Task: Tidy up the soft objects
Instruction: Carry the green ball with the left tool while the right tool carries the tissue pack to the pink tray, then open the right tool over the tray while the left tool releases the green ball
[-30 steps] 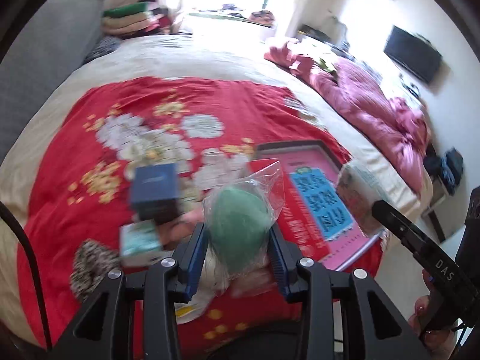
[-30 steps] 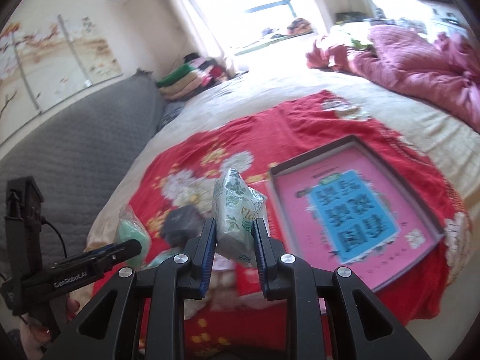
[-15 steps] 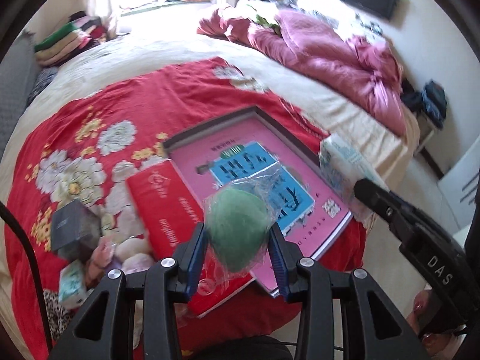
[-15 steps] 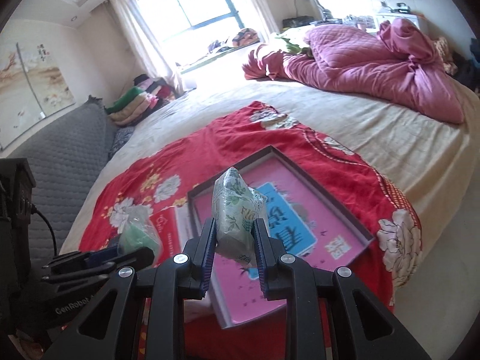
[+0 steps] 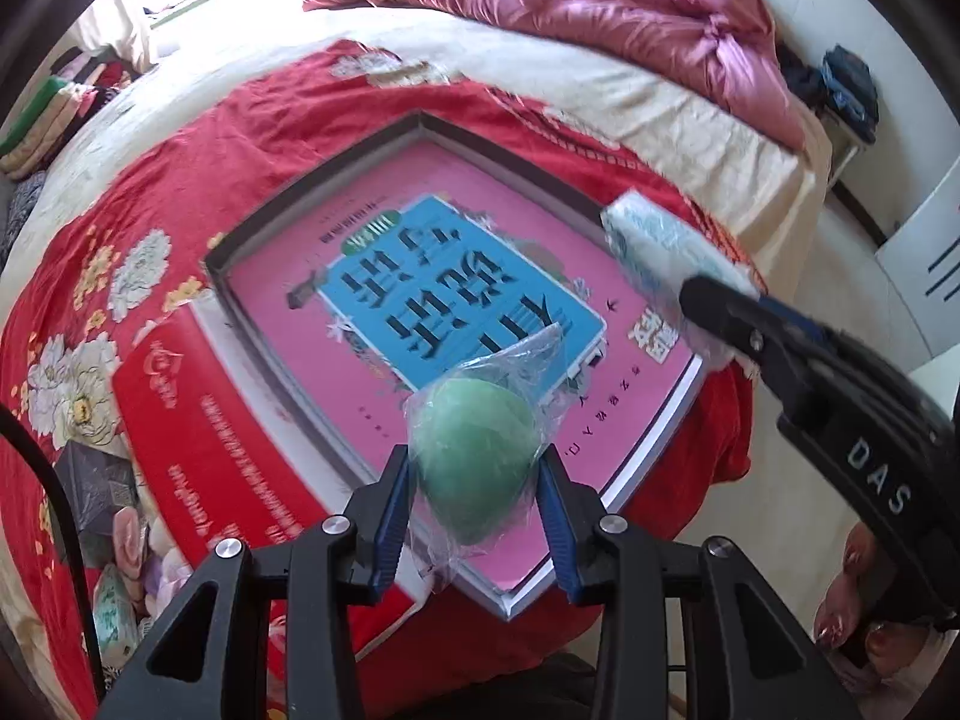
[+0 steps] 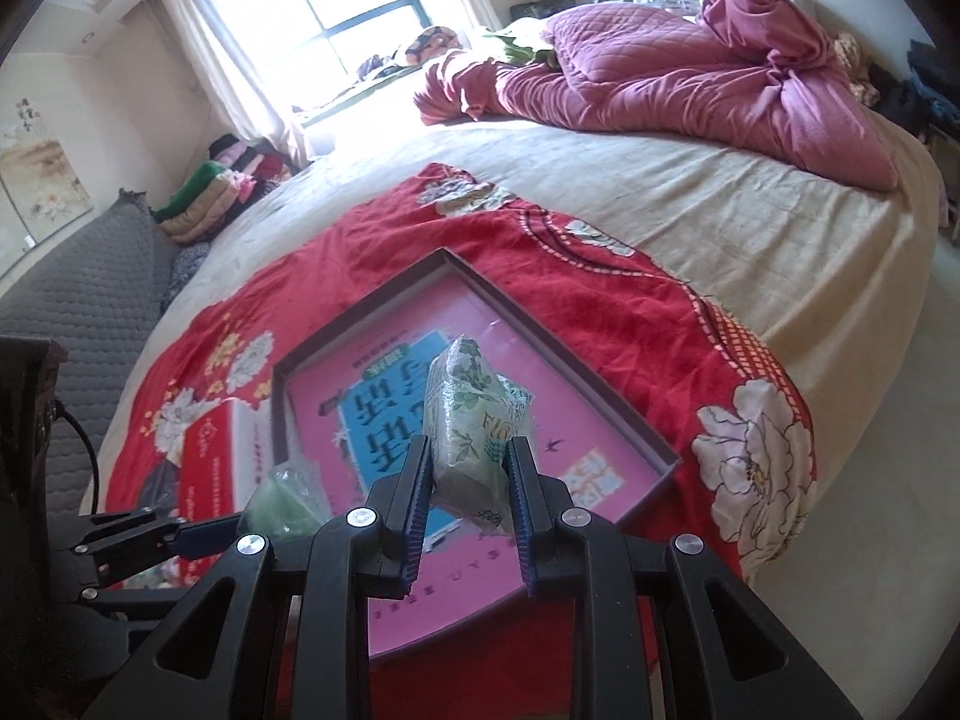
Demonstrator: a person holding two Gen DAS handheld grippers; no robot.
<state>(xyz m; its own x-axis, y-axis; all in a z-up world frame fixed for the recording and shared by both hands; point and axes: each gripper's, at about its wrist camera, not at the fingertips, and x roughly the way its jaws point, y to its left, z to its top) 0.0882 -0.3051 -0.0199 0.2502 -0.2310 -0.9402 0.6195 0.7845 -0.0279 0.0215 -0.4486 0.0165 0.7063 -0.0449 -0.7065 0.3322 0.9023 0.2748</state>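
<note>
My left gripper (image 5: pixel 474 468) is shut on a green sponge ball in a clear plastic bag (image 5: pixel 477 450) and holds it above the near corner of a shallow pink-lined box (image 5: pixel 420 120) on the red floral blanket. My right gripper (image 6: pixel 469 462) is shut on a tissue pack with a green leaf print (image 6: pixel 471 414) and holds it over the same box (image 6: pixel 600 378). The tissue pack also shows in the left wrist view (image 5: pixel 660 252), and the sponge in the right wrist view (image 6: pixel 282 504).
A red box lid (image 5: pixel 198 420) lies left of the pink box. Several small items, a dark box (image 5: pixel 96 474) and soft toys, lie at the lower left. A crumpled pink quilt (image 6: pixel 690 72) lies at the bed's far side. The floor is at the right.
Both grippers swung right from the pile of small items and now hover over the pink box, each still holding its object.
</note>
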